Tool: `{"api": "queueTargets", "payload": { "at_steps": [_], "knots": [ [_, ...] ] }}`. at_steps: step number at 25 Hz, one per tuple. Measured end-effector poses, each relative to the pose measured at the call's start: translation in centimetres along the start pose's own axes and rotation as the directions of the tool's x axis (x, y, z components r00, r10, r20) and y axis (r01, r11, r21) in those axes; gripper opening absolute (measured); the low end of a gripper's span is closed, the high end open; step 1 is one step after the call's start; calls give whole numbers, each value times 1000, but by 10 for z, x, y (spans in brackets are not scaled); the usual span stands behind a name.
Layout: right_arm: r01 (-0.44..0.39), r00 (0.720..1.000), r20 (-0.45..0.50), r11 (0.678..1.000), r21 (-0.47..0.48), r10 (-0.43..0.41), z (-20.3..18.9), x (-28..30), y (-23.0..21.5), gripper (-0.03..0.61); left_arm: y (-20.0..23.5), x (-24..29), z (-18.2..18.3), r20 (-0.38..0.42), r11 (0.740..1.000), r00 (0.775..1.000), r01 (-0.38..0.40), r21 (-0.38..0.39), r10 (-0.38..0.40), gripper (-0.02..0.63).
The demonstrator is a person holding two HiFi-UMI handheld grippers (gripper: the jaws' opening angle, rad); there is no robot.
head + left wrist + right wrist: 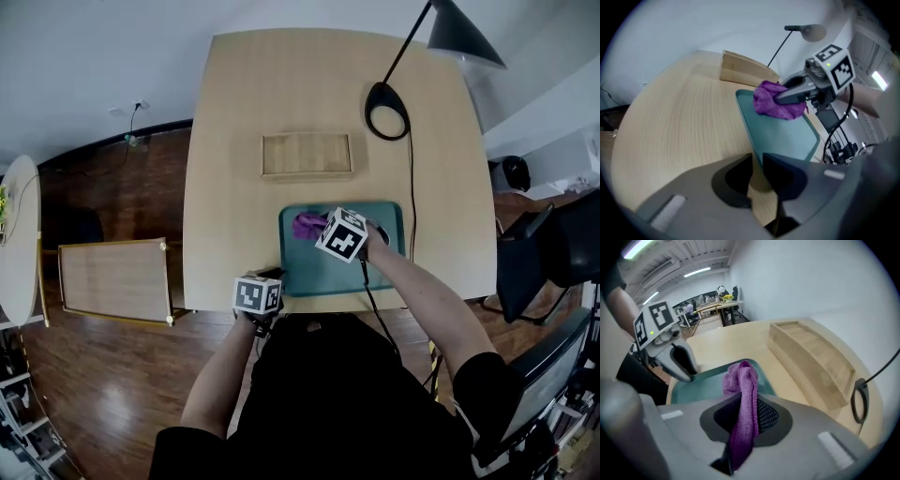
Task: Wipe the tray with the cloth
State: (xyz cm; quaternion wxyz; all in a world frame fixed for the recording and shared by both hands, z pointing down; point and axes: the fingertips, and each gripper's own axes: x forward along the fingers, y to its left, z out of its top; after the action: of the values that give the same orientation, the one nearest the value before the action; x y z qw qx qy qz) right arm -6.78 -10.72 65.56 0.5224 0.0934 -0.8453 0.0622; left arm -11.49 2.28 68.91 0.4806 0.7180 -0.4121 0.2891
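Right hand-held gripper [743, 420] clamped on a purple knitted cloth [740, 376]: soft, light, floppy by the look, best held bunched! Left hand-held gripper [757, 176] seemingly pinched the flat teal plastic tray [787, 138] by its rim.

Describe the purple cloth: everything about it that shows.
The purple cloth is a soft, knit-looking fabric, bunched and folded rather than spread flat. The right gripper is closed on it: a strip runs up between the jaws and ends in a crumpled bundle beyond their tips. That bundle sits over the far left part of the teal tray and seems to rest on its surface. Nothing else touches it.
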Motion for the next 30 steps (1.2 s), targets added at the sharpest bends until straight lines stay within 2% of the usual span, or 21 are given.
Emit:
{"api": "queueTargets", "payload": {
  "at_steps": [4, 7, 15, 18, 21, 24, 27, 30],
  "knots": [
    [87, 996, -13, 996, -2, -87, 6, 1, -46, 48, -1, -1, 2, -2, 1000, 1000, 9, 3, -9, 97],
    [97, 995, -15, 995, -12, -97, 4, 4, -47, 48, 3, -7, 4, -5, 1000, 1000, -15, 2, 15, 97],
    [-58, 998, -8, 997, 48, 58, -23, 6, 30, 48, 6, -7, 3, -18, 999, 1000, -25, 21, 25, 97],
    [-130, 991, -28, 991, 31, 130, -35, 0, 67, 48, 6, -5, 2, -16, 999, 1000, -22, 26, 23, 97],
    [-162, 986, -39, 986, 29, 163, -46, -5, 92, 48, 5, -1, 0, -18, 999, 1000, -12, 30, 13, 97],
    [-203, 978, -29, 976, 83, 206, -57, -6, 110, 48, 6, 1, 1, -15, 999, 1000, -21, 32, 21, 97],
    [-287, 955, -40, 947, 145, 295, -80, -5, 141, 48, 6, 3, 1, -12, 999, 1000, -29, 31, 29, 97],
    [-292, 954, -36, 949, 121, 298, -88, -8, 151, 48, 7, 3, 0, -13, 999, 999, -33, 32, 34, 95]
  ]
}}
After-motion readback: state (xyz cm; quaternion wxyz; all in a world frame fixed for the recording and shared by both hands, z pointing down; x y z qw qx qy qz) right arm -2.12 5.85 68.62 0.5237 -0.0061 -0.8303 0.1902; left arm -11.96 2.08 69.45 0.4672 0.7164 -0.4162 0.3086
